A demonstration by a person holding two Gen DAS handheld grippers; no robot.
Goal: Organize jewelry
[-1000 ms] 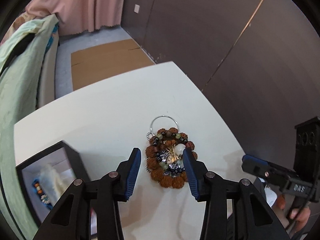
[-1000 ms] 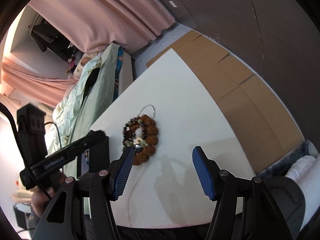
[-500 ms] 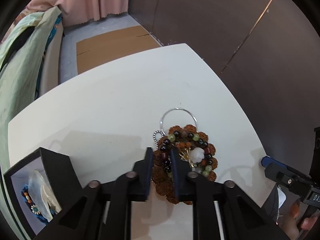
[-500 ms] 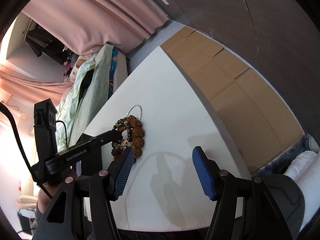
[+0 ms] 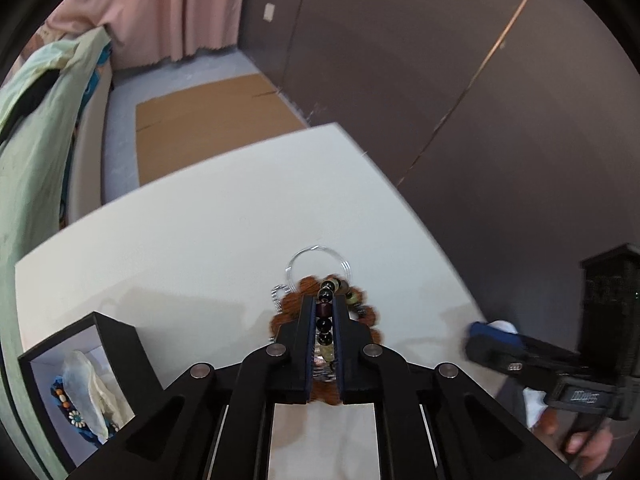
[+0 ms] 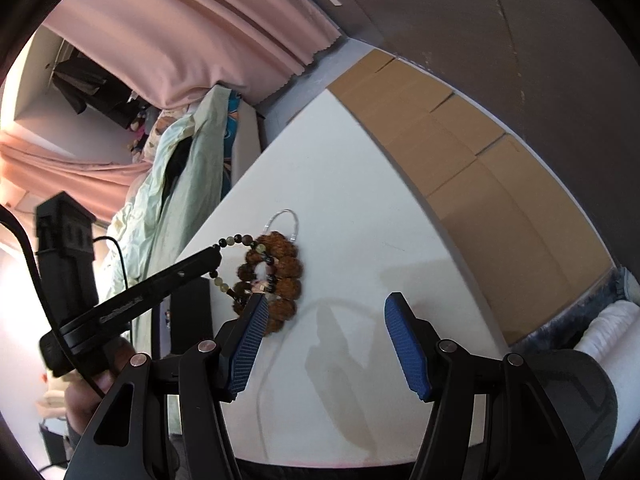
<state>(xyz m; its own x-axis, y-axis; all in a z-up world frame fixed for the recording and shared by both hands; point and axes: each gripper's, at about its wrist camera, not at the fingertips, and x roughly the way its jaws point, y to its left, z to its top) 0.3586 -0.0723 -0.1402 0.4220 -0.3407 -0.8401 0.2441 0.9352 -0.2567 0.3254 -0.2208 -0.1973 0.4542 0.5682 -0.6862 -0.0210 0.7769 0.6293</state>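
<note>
Both views are strongly fisheye, with black vignette corners and bowed edges. The white surface [image 5: 208,240] is evenly and softly lit, carrying only faint grey shadows. In the right wrist view, daylight glare washes out the far left, beyond the pink curtain [image 6: 192,40]. The right tool [image 5: 496,344] smears with motion blur beside the surface.
</note>
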